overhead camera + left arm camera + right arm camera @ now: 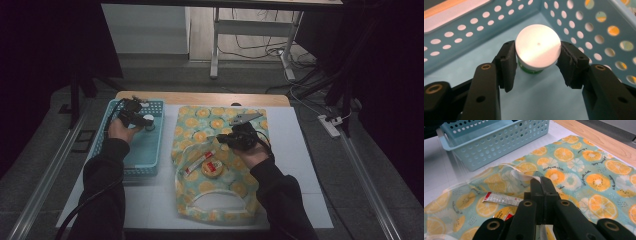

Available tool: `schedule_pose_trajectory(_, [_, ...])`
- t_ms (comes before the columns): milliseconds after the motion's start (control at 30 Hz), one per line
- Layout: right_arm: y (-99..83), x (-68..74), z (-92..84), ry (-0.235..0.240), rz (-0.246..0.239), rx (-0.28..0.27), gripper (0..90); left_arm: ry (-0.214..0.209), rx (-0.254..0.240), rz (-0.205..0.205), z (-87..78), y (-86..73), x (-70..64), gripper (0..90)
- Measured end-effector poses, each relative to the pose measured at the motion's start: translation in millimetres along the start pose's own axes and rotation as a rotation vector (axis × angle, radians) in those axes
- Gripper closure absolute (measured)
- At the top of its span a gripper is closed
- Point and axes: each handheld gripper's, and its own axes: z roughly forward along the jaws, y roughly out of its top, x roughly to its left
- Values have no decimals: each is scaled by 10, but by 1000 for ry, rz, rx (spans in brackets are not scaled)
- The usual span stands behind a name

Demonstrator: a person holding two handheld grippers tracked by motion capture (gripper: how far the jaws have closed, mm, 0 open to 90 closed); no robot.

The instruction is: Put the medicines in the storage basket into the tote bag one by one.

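Observation:
A small jar with a white lid (537, 47) and green label stands in the light blue perforated basket (574, 20). My left gripper (537, 62) reaches down into that basket (132, 172), its pads pressed on both sides of the jar's lid (149, 126). To the right lies an orange-slice patterned cloth bag (220, 200). My right gripper (540, 180) is shut on the raised fabric edge of this bag (586, 170). In the bag's opening sit a red-and-white tube (502, 198) and a round yellow tin (212, 169). In the high view the right gripper (220, 138) points left over the bag.
The basket and bag rest on a white mat (150, 200) over a wooden table whose far edge (200, 97) shows behind them. A desk frame with cables (250, 45) stands on the floor beyond. A power strip (330, 125) lies right of the table.

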Motion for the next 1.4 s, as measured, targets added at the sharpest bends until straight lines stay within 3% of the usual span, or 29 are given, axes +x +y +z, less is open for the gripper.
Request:
schedule_pose_trajectory(367, [2, -4, -10, -4, 2, -3, 899, -12, 12, 7, -65, -30, -32, 502])
schedule_pose_trajectory(733, [4, -10, -23, -8, 4, -6, 898, -36, -38, -5, -252, -64, -23, 503])
schedule_pose_trajectory(1400, [2, -18, -23, -10, 11, -4, 899, -92, -102, 41, -601, -183, -146, 503])
